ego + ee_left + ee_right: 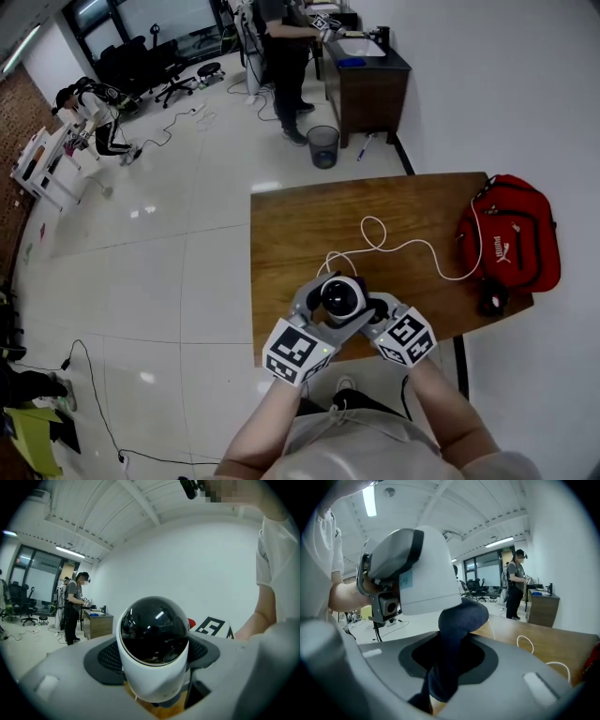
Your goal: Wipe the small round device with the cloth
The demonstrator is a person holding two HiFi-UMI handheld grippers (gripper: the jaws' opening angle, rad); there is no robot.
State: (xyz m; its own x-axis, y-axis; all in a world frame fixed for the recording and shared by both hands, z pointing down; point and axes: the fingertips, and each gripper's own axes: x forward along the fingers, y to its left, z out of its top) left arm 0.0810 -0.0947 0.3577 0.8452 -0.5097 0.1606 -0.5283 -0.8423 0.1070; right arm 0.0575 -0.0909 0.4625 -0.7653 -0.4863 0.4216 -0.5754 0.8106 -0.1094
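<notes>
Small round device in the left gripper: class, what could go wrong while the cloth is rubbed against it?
1. The small round device is smooth and domed, gripped only at its sides by the left gripper. A hard push from the cloth could squeeze it out.
2. A white cable, apparently running to the device, lies looped on the table. Turning the device might tug or snag it.
</notes>
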